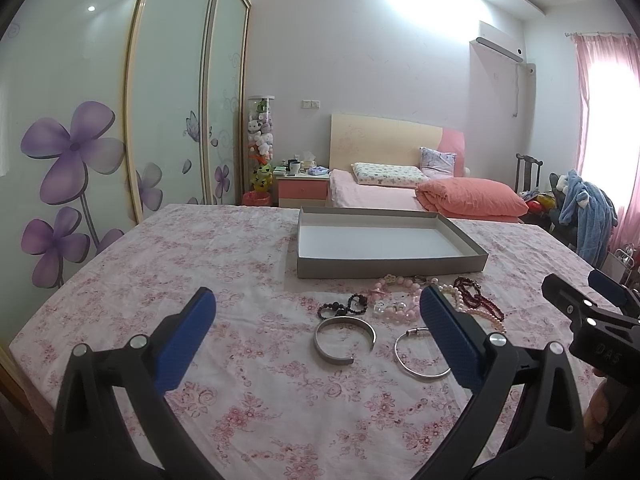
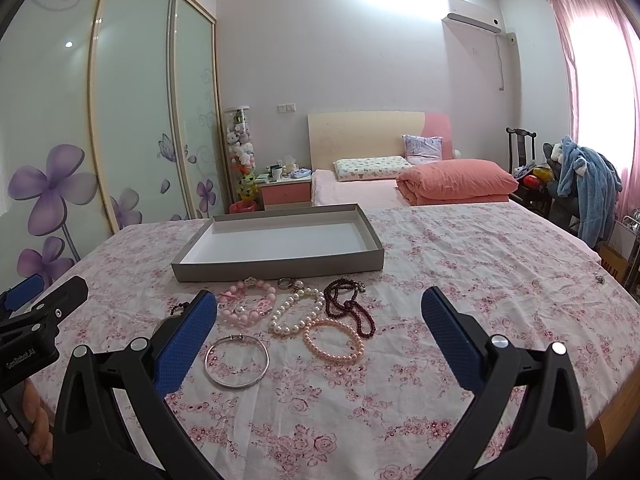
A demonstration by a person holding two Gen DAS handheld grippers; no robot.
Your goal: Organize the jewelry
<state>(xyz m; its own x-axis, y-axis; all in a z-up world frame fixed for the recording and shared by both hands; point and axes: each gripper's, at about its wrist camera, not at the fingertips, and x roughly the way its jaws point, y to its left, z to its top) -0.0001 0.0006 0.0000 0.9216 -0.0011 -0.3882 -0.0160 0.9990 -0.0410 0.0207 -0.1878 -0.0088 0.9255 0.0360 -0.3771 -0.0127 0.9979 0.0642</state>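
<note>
Between the wide-open left gripper [image 1: 316, 332] jaws lay the silver cuff [image 1: 345, 341]; the right gripper [image 2: 320, 330], also open, hovered nearer the pearls [image 2: 295, 309].

Bedroom, pale walls; sliding wardrobe doors [image 2: 132, 112] of frosted glass with purple flower prints along left side, reflecting ceiling spots. Far wall: bed [image 2: 360, 196] with pale headboard, pillows, folded salmon quilt [image 2: 456, 180]; pink nightstand [image 2: 285, 191] and clear tube of plush toys [image 2: 240, 148] beside it. Air conditioner [image 2: 474, 22] high on wall; bright window behind pink curtain [image 2: 576, 60] at right, dark chair [image 2: 520, 148] below.
</note>
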